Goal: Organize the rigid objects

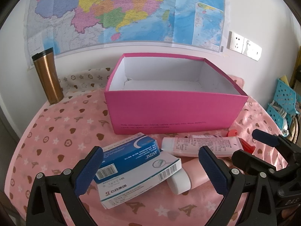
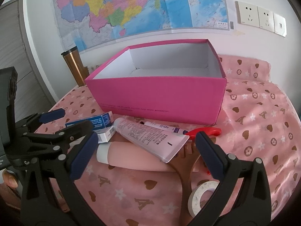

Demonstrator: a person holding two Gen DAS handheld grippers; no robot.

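Note:
An open pink box (image 1: 175,111) (image 2: 160,98) with a white inside stands at the back of the table. In front of it a blue carton (image 1: 128,154) (image 2: 97,122) lies on a white carton (image 1: 139,184) (image 2: 105,135). A pink tube (image 1: 203,146) (image 2: 150,137) rests across a peach bottle (image 1: 195,175) (image 2: 135,160) with a white cap. My left gripper (image 1: 150,169) (image 2: 77,118) is open around the two cartons without touching them. My right gripper (image 2: 146,150) (image 1: 244,144) is open over the tube and bottle.
A copper tumbler (image 1: 49,77) (image 2: 75,67) stands back left by the wall. A white-and-purple tube (image 2: 165,128), a red plastic piece (image 2: 205,131), a brown comb (image 2: 184,162) and a tape roll (image 2: 201,197) lie near the right gripper. Blue baskets (image 1: 284,101) hang off to the right.

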